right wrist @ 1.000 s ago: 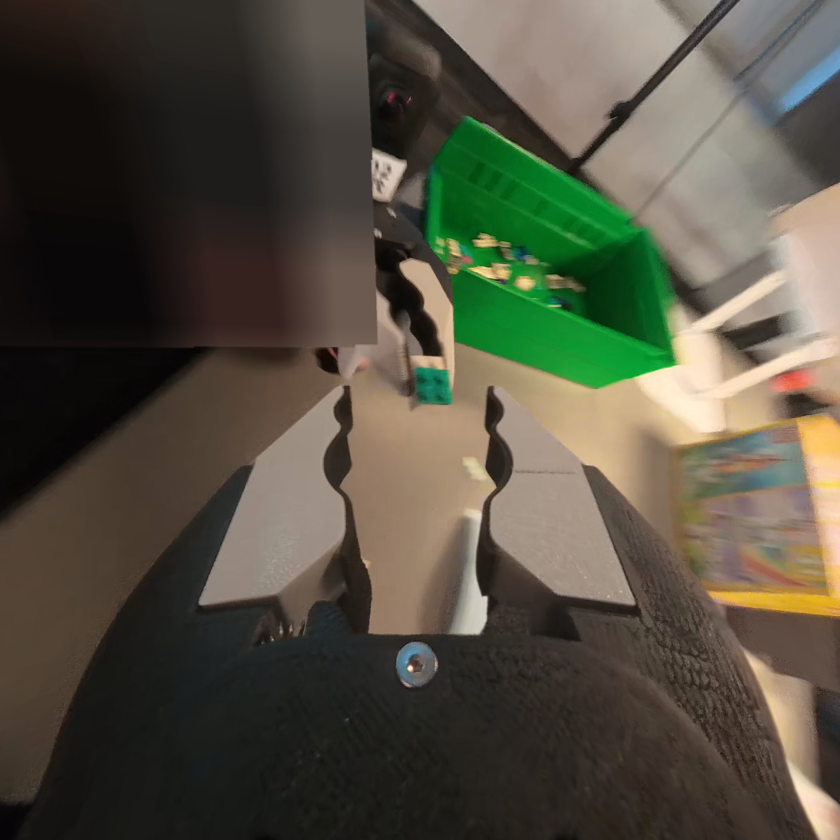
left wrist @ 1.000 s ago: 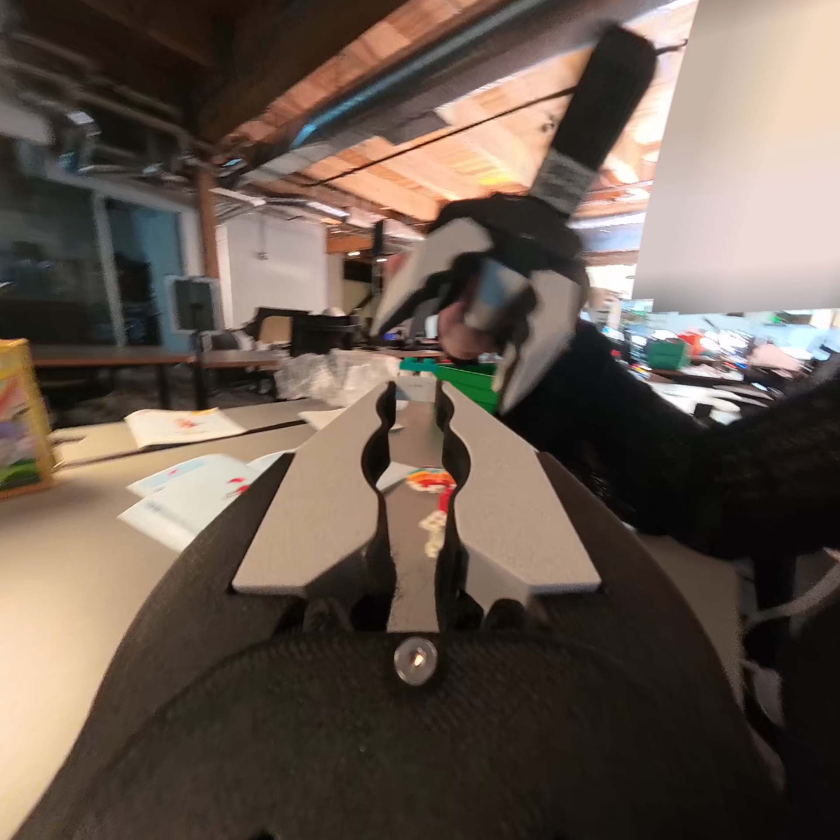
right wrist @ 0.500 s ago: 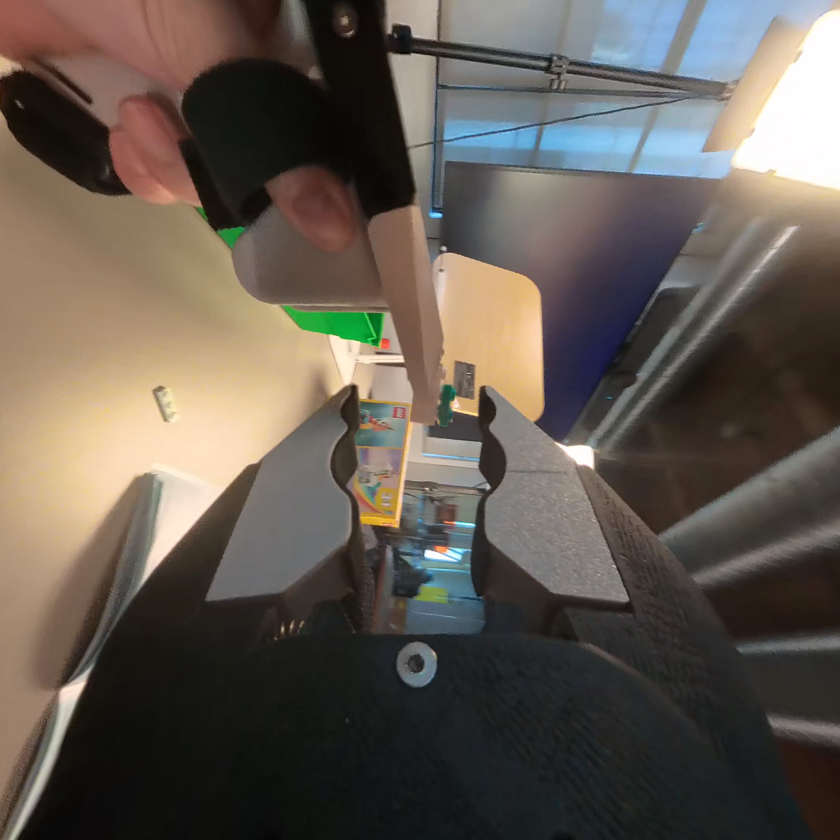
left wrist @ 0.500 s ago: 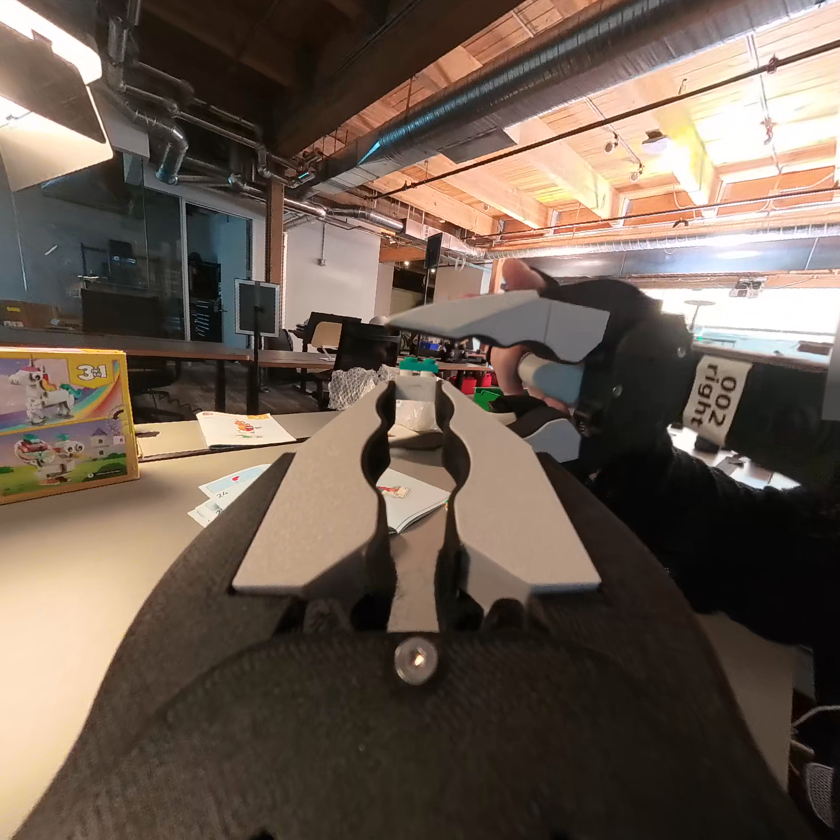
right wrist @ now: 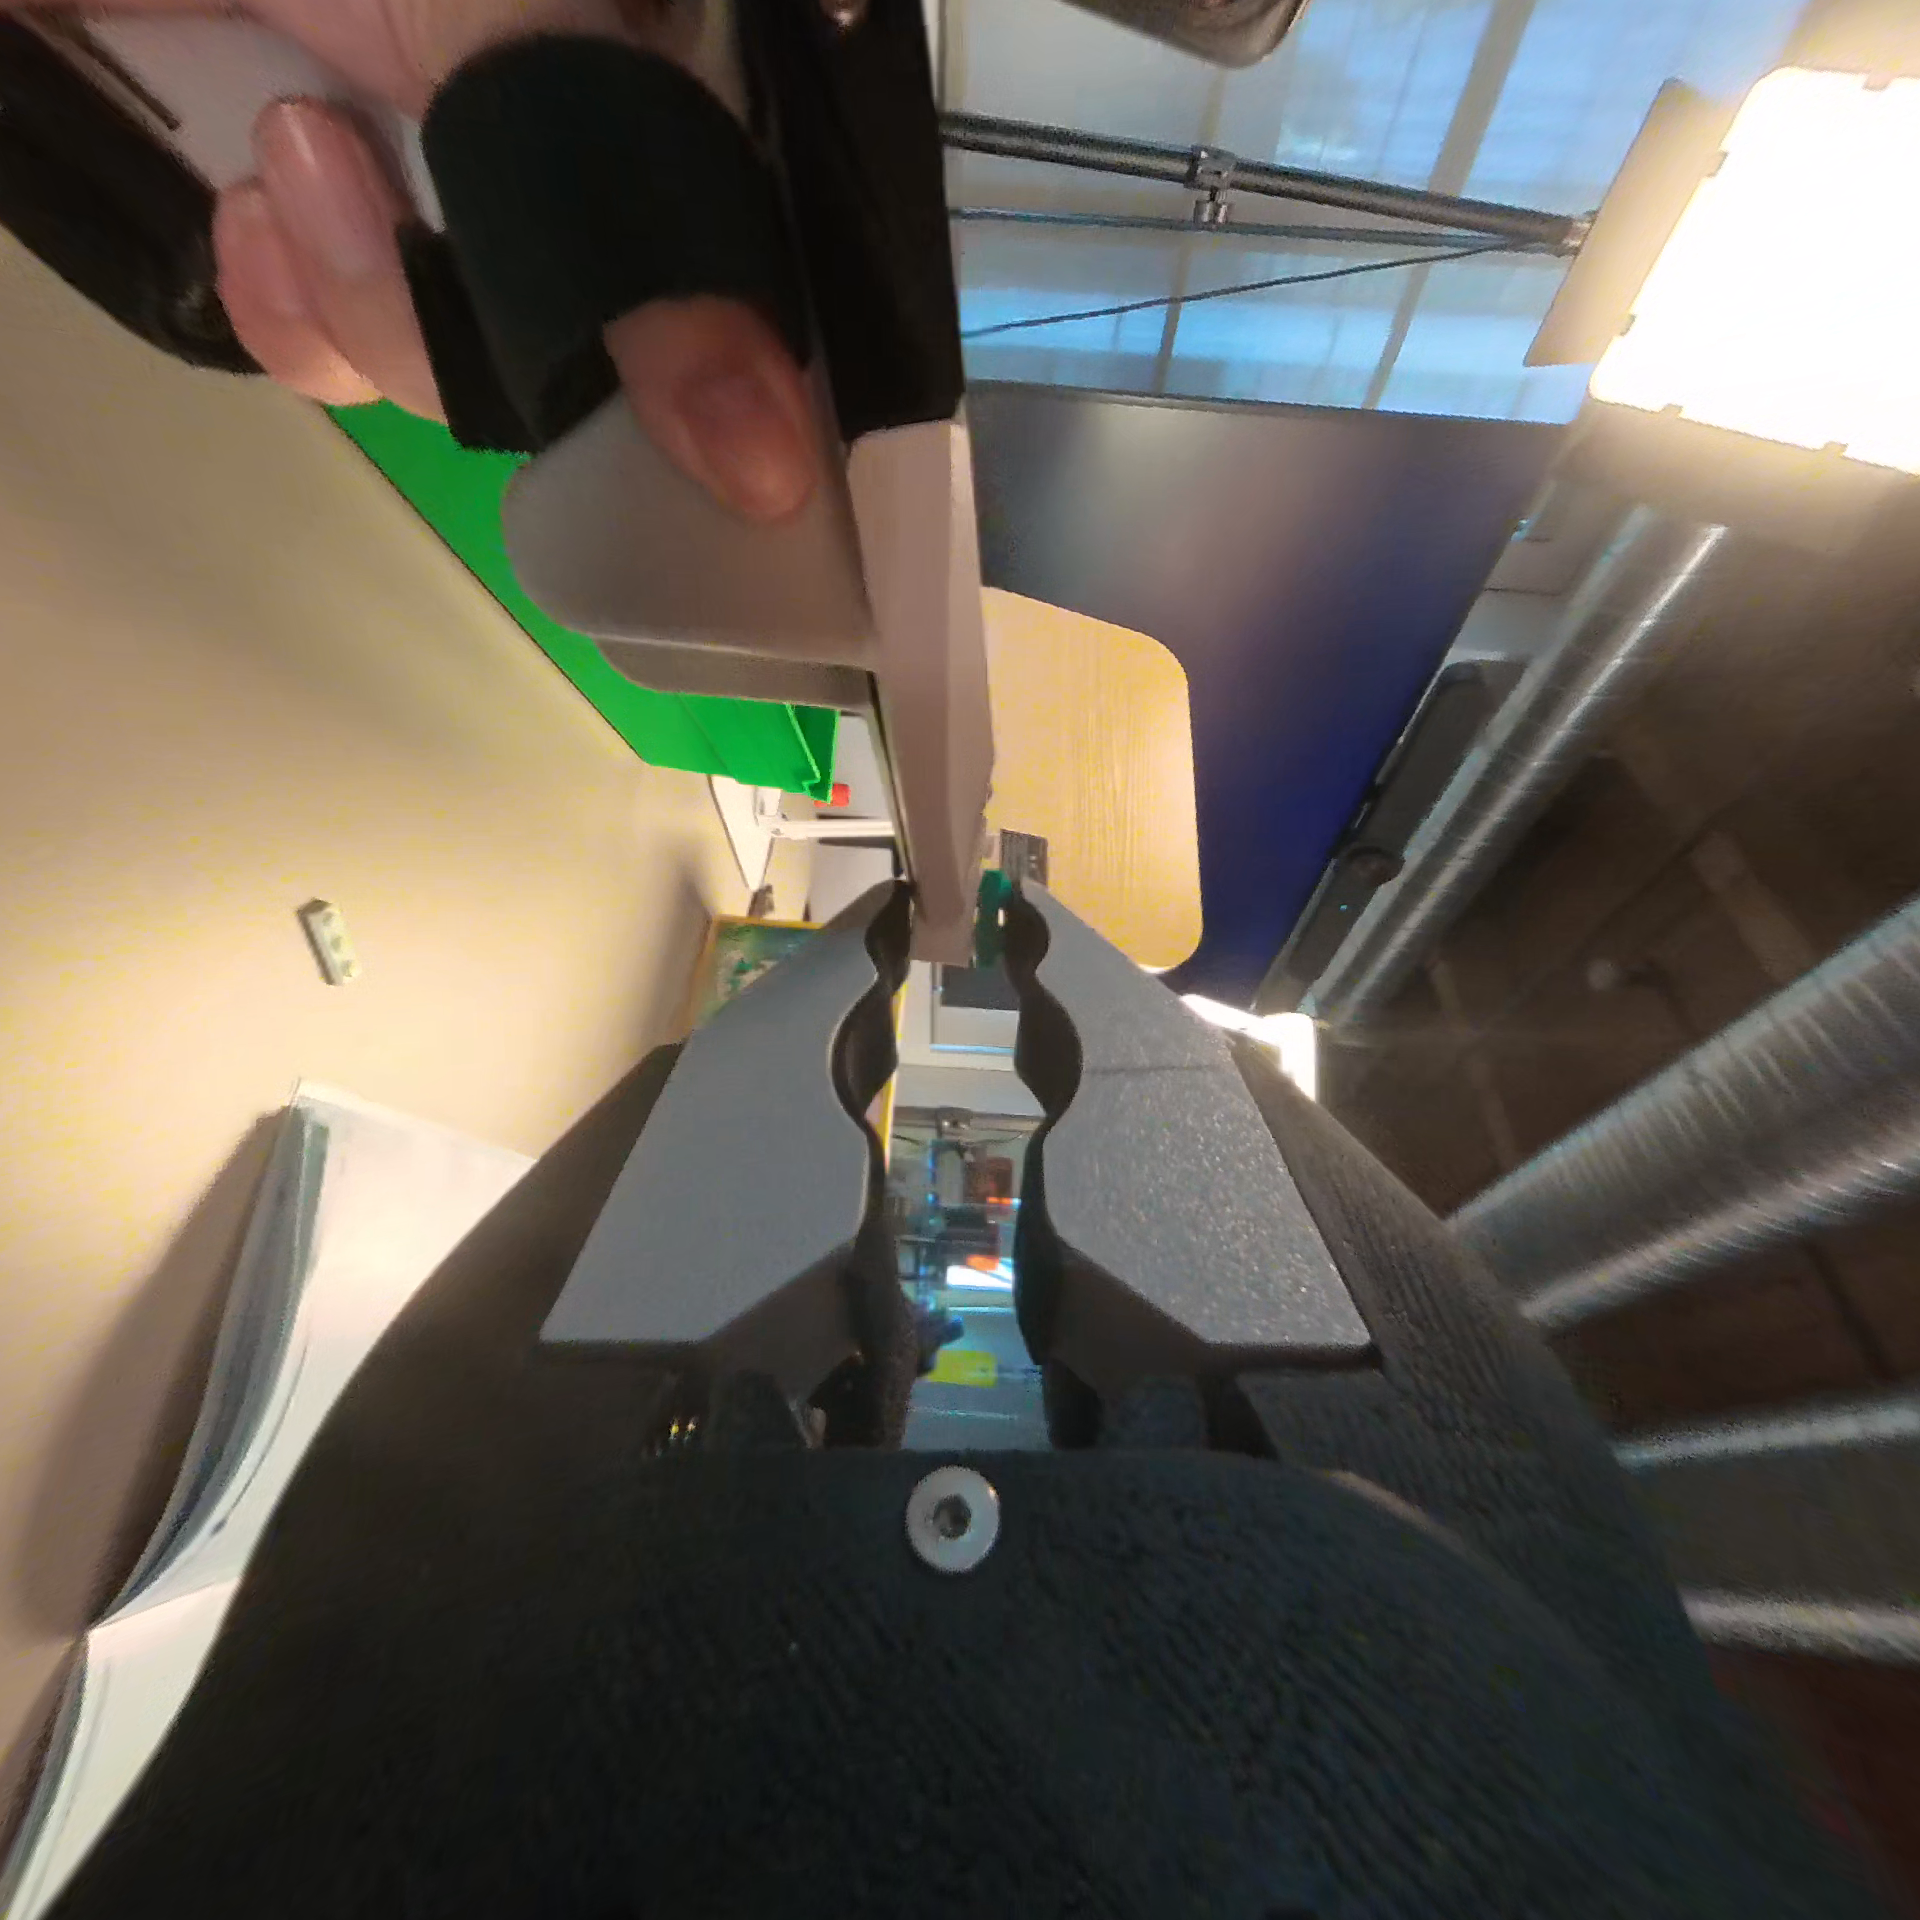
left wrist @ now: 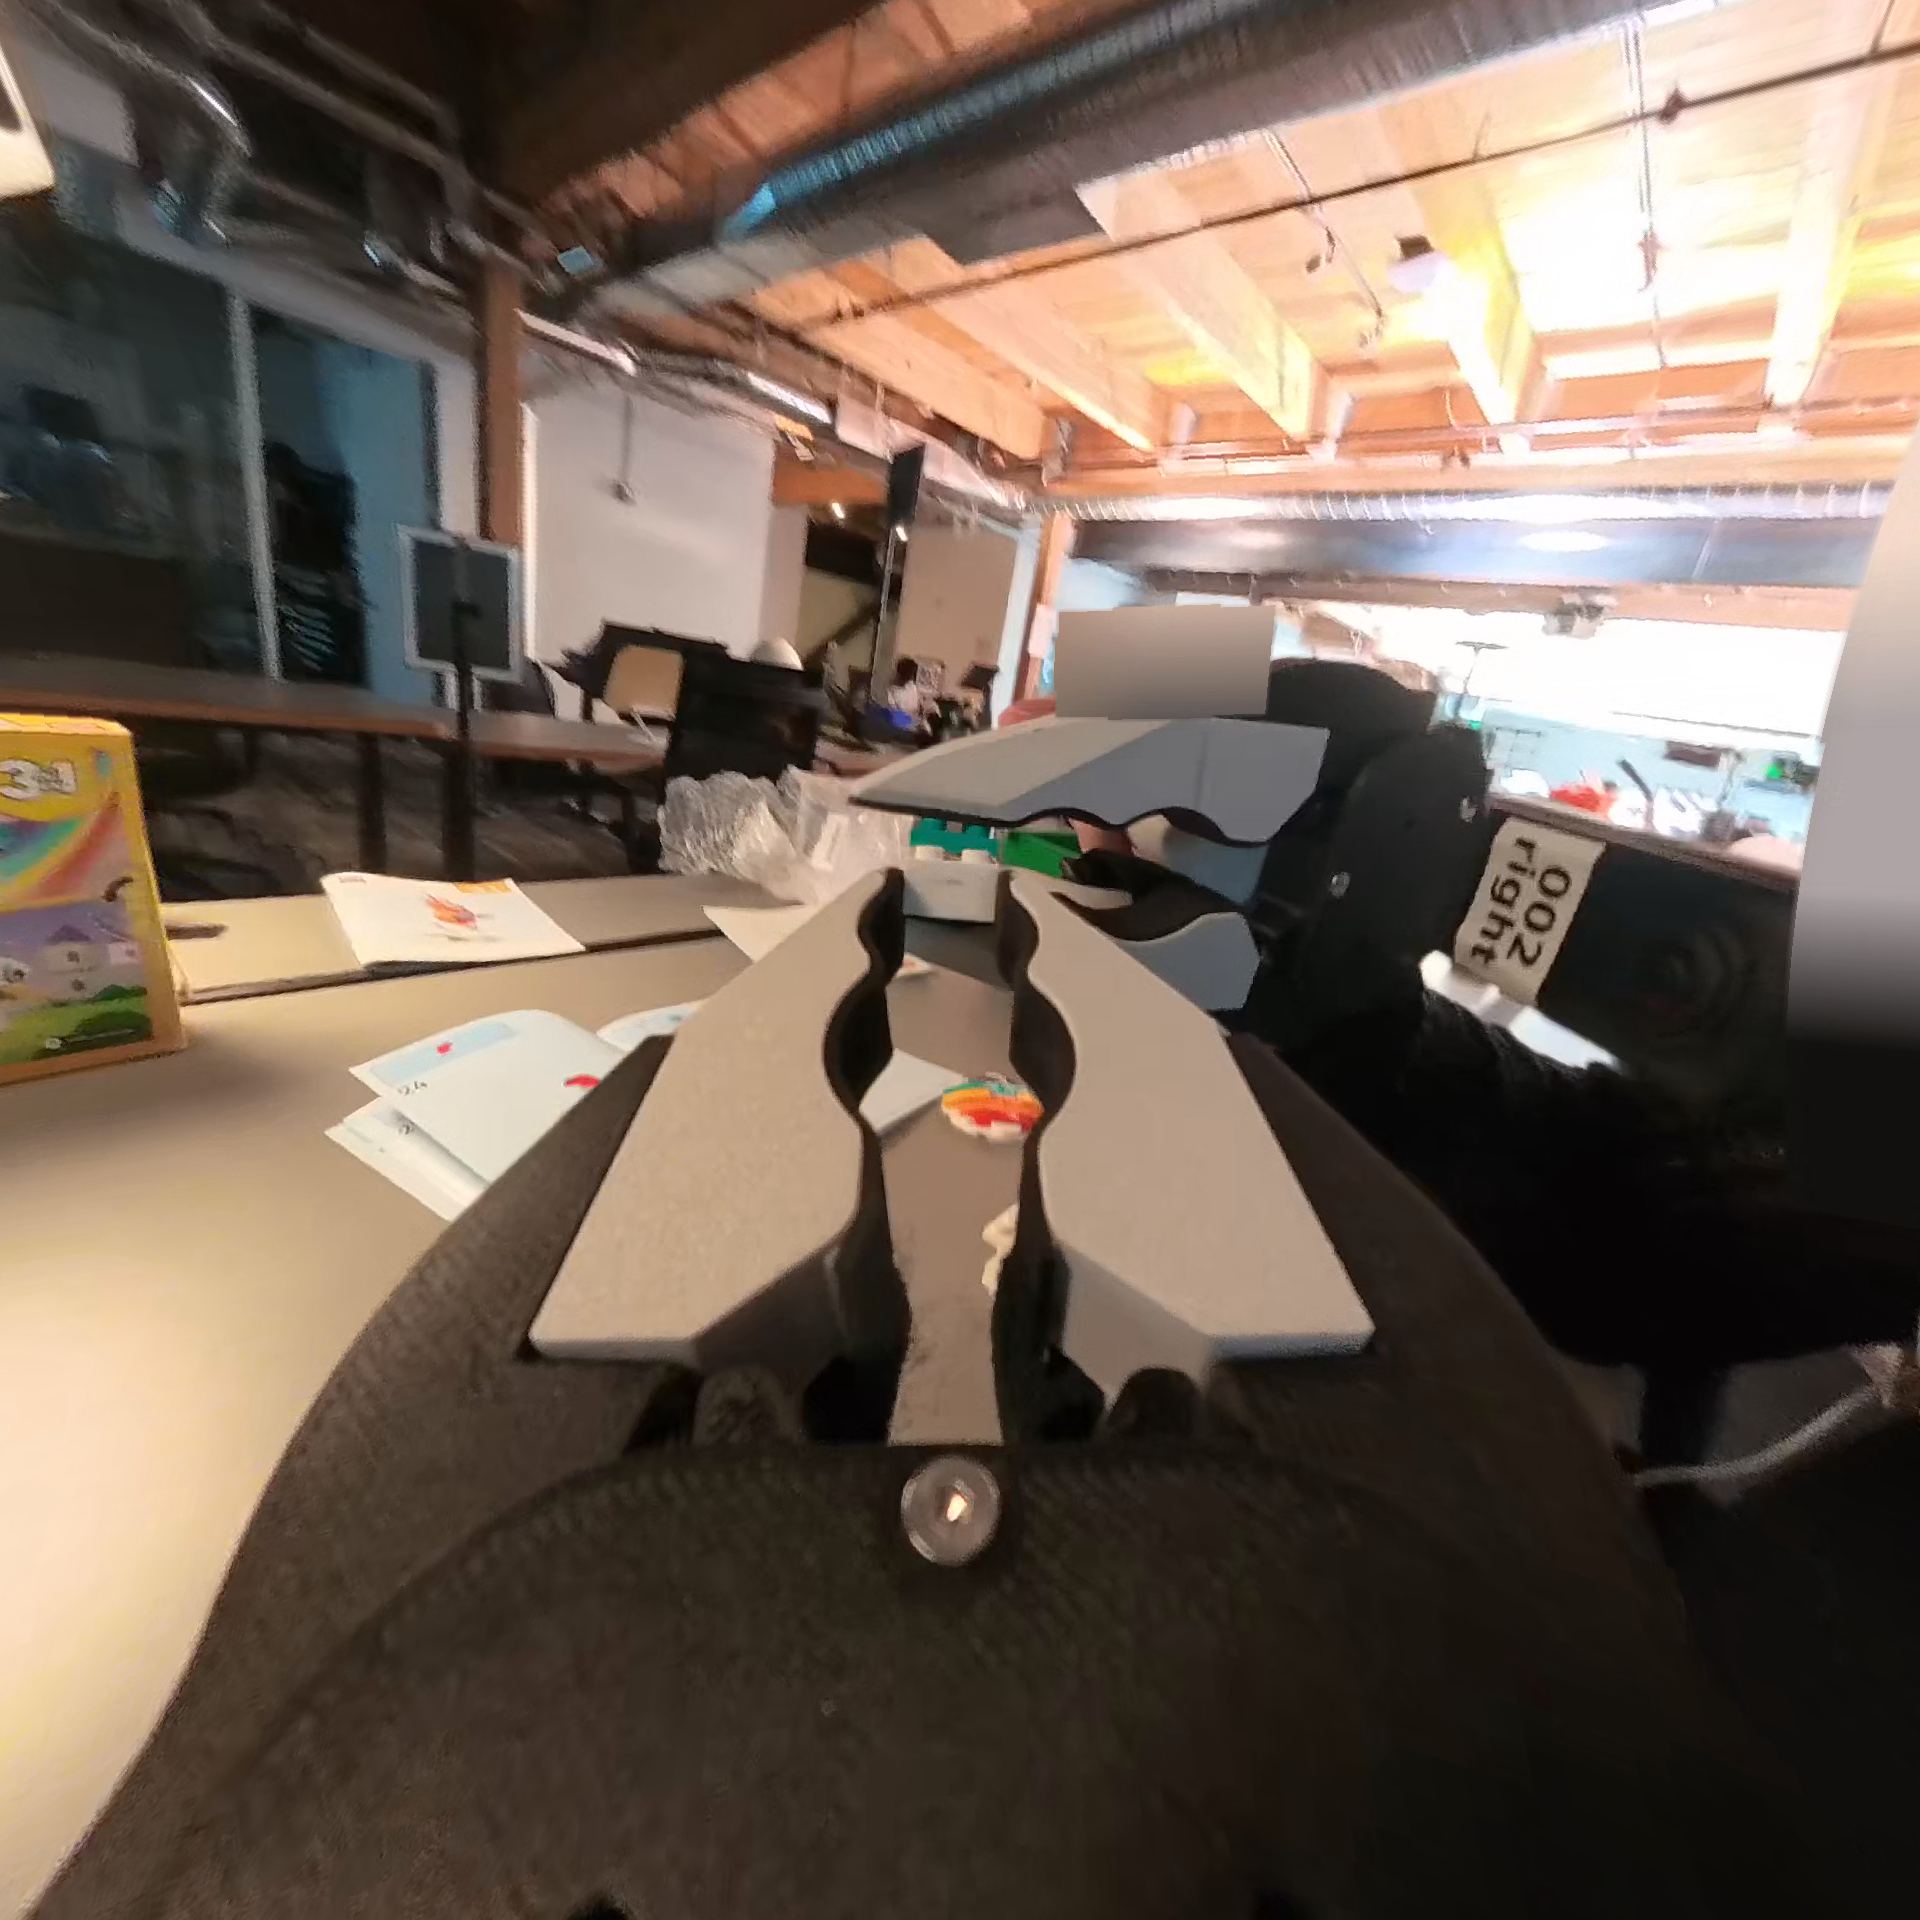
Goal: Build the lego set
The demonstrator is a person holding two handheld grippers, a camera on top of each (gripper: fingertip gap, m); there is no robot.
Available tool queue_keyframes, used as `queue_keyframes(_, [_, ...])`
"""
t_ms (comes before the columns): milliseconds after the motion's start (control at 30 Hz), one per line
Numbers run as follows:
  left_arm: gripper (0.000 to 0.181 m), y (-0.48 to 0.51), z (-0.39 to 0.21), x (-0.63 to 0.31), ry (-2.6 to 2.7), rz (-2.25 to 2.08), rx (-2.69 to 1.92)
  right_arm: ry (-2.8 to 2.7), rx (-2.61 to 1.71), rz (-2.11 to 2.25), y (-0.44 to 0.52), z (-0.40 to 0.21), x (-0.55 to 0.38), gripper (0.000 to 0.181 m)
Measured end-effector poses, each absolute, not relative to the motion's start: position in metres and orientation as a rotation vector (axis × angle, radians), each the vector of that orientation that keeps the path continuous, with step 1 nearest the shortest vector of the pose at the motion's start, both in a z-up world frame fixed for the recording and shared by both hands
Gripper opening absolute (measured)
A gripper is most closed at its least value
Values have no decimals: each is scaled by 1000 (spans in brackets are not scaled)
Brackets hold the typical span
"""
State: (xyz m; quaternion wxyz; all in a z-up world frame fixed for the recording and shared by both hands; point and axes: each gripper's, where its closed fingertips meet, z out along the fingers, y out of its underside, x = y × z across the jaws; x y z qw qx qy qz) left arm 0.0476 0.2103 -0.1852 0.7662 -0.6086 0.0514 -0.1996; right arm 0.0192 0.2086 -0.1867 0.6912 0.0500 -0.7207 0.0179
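My left gripper is shut on a small light grey piece with a green brick stacked on top of it, held above the table. My right gripper is rolled on its side, and its jaws have narrowed around the left fingertip and the green brick; both appear to touch. In the left wrist view its upper finger lies flat just over the green brick. Its lower finger sits beside my left fingertips.
A yellow set box stands at the left. Booklets and a small rainbow build lie on the table. A green bin, a loose small plate and a booklet show in the right wrist view. My left and right fingertips are right by each other.
My right gripper has moved in and narrowed its jaws around the left fingertip and the green brick. The left gripper stays shut on its piece and has tilted down slightly.
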Motion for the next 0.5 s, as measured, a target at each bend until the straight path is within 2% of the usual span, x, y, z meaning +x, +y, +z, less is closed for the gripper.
queue_keyframes(500, [16,208,-186,39,69,-456,-1326,-1514,103,-34,208,-186,12,14])
